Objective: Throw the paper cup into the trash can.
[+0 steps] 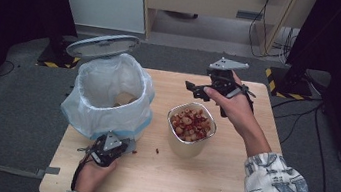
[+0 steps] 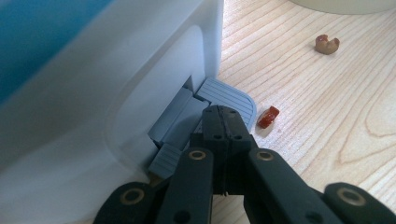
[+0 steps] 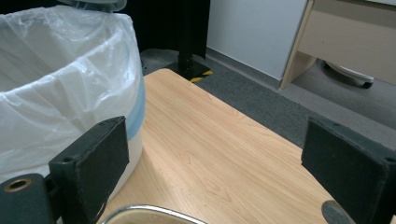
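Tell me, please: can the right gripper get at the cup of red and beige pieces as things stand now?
Probably yes. The right gripper hangs open just behind the cup, nothing stands between them, and the cup's rim shows close below its jaws. The bin stands off to the side.

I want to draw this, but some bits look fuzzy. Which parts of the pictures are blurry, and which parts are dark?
Left gripper view: the white bin close to the camera is soft and blurry, while the wood grain and the red scrap are sharp. Right gripper view: the black pads at the bottom are blurred, the table clearer. High view: the table is bright, the corners around it very dark.
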A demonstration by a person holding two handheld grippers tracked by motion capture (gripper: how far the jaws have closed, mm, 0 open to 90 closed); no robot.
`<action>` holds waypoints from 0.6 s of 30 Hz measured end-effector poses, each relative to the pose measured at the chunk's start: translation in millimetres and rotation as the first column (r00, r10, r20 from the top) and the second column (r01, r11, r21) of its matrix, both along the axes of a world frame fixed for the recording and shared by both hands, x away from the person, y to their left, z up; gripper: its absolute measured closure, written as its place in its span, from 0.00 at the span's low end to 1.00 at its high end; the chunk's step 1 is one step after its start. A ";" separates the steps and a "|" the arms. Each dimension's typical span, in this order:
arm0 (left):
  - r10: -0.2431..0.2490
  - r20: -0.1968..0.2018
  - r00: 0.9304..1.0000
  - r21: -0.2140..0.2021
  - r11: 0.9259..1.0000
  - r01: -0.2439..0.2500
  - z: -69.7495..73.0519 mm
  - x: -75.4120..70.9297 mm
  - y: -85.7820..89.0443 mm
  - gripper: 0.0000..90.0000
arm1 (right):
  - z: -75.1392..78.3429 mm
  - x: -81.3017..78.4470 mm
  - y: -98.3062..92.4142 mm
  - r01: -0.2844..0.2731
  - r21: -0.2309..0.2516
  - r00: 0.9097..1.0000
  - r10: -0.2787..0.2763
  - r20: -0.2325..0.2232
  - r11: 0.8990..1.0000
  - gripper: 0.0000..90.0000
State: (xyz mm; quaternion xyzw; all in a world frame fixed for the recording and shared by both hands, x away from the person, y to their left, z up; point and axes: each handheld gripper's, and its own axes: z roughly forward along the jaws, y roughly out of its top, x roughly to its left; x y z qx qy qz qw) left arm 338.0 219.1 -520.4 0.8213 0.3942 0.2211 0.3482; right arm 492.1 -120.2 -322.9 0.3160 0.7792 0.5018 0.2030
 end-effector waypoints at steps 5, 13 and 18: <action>0.000 0.000 1.000 0.001 1.000 0.000 0.0 -0.1 -0.1 0.99 | -2.4 1.2 -8.2 0.034 -0.006 0.999 -0.034 -0.005 0.999 0.08; 0.000 -0.001 1.000 0.000 1.000 0.000 0.1 0.1 0.1 0.99 | -9.2 4.1 -19.2 0.096 -0.020 0.995 -0.096 -0.014 0.995 0.08; -0.001 0.001 1.000 -0.001 1.000 0.001 -0.1 0.1 0.0 0.99 | -12.2 5.1 -26.1 0.123 -0.019 0.992 -0.124 -0.018 0.992 0.08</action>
